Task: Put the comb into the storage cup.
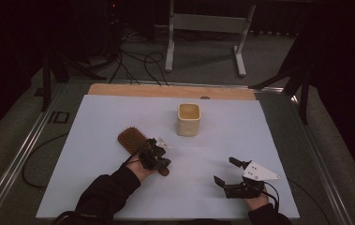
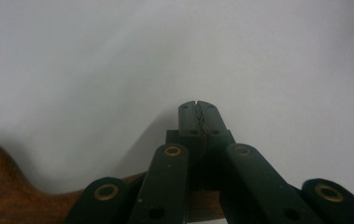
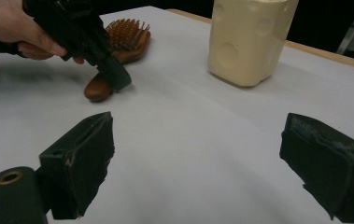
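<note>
A wooden hairbrush point(image 1: 130, 139) lies bristles-up on the white sheet point(image 1: 91, 154), left of centre, its handle running toward the near right. My left gripper point(image 1: 162, 164) stands over that handle, jaws shut together with nothing between them. In the left gripper view the closed gripper point(image 2: 198, 112) points at bare sheet while the brown hairbrush handle point(image 2: 6, 191) passes beneath the jaws. The right gripper view shows the left gripper point(image 3: 118, 79) tip resting against the hairbrush point(image 3: 123, 39) handle. My right gripper point(image 1: 225, 171) hovers open at the near right, empty point(image 3: 198, 154).
A cream cup point(image 1: 188, 119) stands upright behind the centre of the sheet, also close ahead of the right gripper as the cream cup point(image 3: 249, 42). A wooden board edge point(image 1: 166, 90) runs along the back. Metal rails point(image 1: 20, 154) border the table; cables and a stand lie beyond.
</note>
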